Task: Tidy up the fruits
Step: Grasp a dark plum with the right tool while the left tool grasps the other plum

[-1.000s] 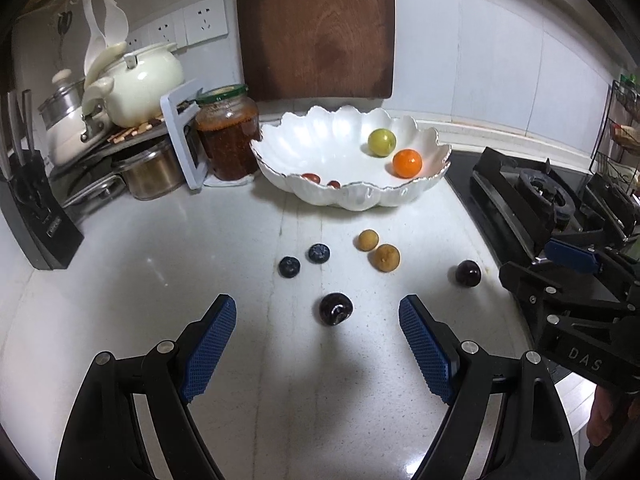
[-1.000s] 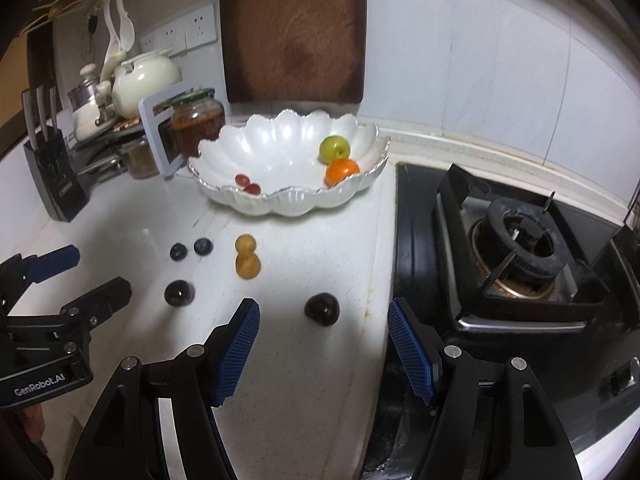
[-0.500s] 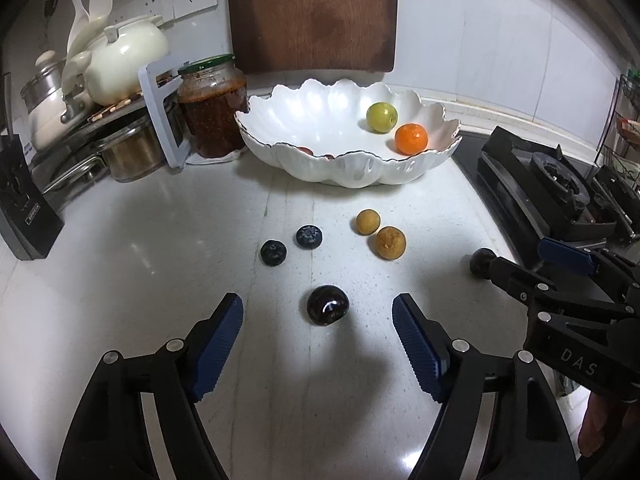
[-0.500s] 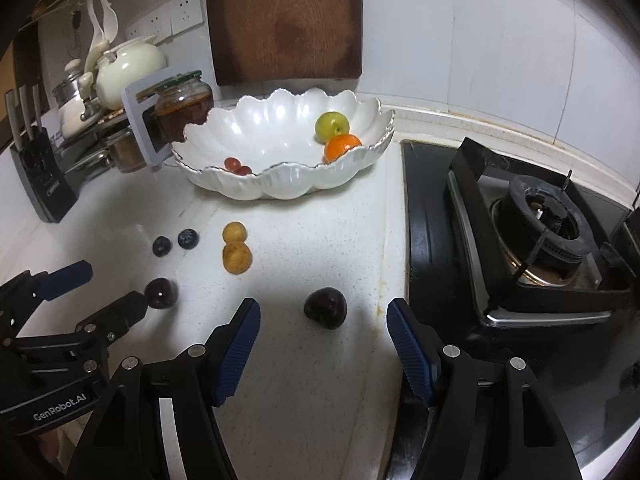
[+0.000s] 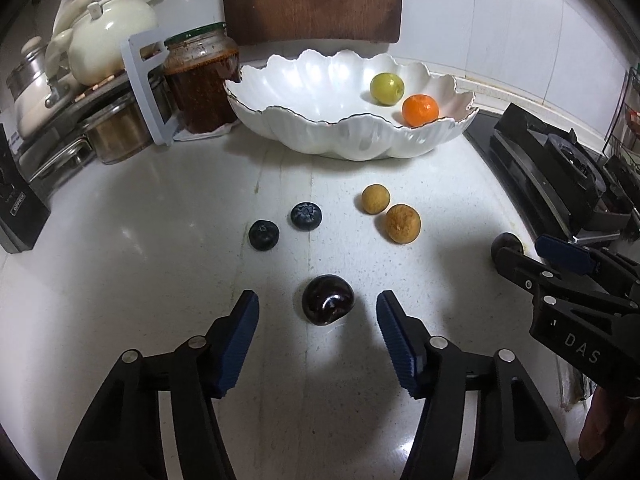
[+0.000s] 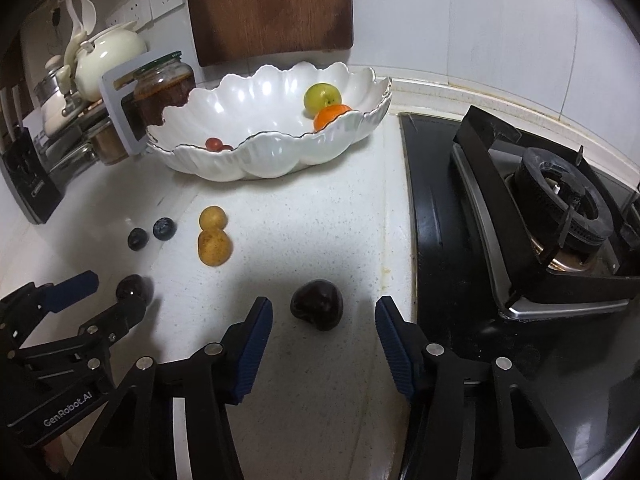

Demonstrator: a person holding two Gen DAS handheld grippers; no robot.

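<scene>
A white scalloped bowl [image 5: 360,136] at the back of the counter holds a green fruit [image 5: 386,88], an orange [image 5: 420,110] and small red fruits [image 6: 214,144]. On the counter lie two blueberries [image 5: 306,216] [image 5: 263,235], two tan longans [image 5: 375,199] [image 5: 403,218] and two dark cherries. My left gripper [image 5: 316,312] is open, low over the counter, with one cherry [image 5: 328,305] between its fingertips. My right gripper [image 6: 322,316] is open around the other cherry [image 6: 317,310]. Neither touches its cherry.
A gas stove [image 6: 540,220] lies right of the counter. A jar of red preserve [image 5: 200,80], pots and a cream teapot [image 5: 112,32] on a rack, and a knife block [image 5: 16,208] stand at the left. A wooden board [image 5: 312,0] leans on the wall.
Both grippers have moved forward and down, each closing in on its cherry, which now sits between the open fingertips. The fruits have not moved.
</scene>
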